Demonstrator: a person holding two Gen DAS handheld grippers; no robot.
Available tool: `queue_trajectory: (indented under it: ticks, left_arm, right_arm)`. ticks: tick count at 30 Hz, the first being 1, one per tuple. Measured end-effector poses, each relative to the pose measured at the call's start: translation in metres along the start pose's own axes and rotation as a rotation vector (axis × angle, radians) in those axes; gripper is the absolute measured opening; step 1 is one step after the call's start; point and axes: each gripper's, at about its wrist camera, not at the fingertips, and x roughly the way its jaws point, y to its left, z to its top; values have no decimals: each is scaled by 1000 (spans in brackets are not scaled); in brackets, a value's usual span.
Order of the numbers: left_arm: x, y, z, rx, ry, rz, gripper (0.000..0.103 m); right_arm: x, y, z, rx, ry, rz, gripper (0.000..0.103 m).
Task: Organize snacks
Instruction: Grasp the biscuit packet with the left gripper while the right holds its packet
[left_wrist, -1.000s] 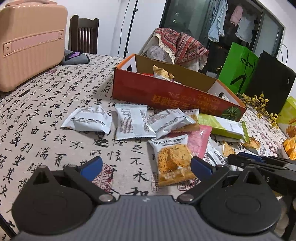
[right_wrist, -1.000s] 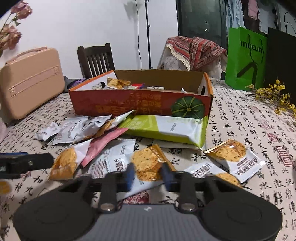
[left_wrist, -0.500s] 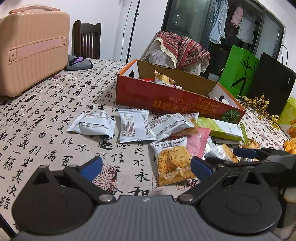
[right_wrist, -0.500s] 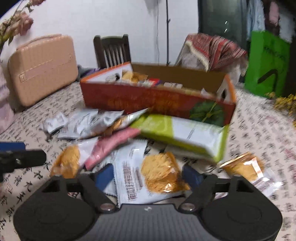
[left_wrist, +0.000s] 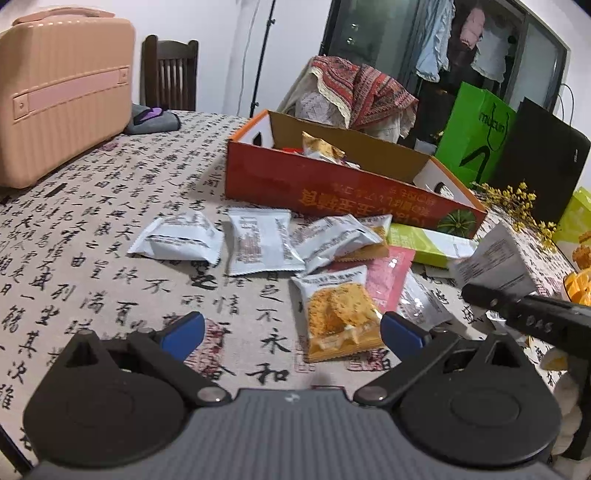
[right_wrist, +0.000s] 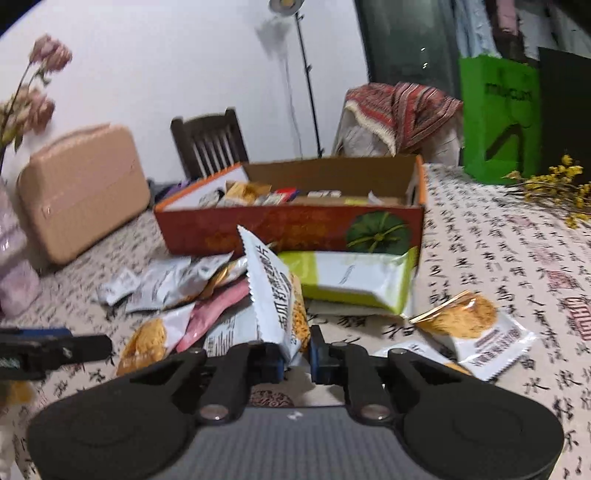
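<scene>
Between my right gripper (right_wrist: 297, 356) pads sits a white cracker packet (right_wrist: 271, 291), pinched tight and lifted above the pile before the orange pumpkin box (right_wrist: 295, 225). Green bag (right_wrist: 498, 118) behind reads "mucun". My left gripper (left_wrist: 291, 328) hangs wide open, empty.

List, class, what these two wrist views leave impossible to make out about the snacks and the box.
- Box contents: left view, the near wall hides all but one packet.
- Box lettering: right view, motion blur.
- Held packet lower end: right view, hidden behind the right tool.
- Pink packet: both views, overlapped by other packets.
</scene>
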Motion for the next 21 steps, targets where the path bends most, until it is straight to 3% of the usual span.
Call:
queue_trajectory:
  ticks: [7, 12, 14, 16, 19, 21]
  left_arm:
    - [19, -24, 3, 14, 30, -4, 103]
    - [41, -38, 8, 13, 37, 58, 103]
    - [46, -37, 11, -15, 36, 71, 96]
    - [50, -33, 11, -39, 39, 62, 83]
    - [46, -32, 11, -26, 29, 56, 52]
    - [44, -32, 11, -31, 30, 54, 47]
  right_arm:
    - [-29, -5, -4, 6, -85, -76, 12]
    - [-39, -8, -8, 11, -106, -84, 12]
    - [-40, -8, -9, 12, -108, -83, 12]
    - [-41, -8, -10, 17, -111, -80, 12]
    - [-44, -10, -12, 23, -117, -82, 12]
    - [-43, -10, -12, 33, -120, -85, 12]
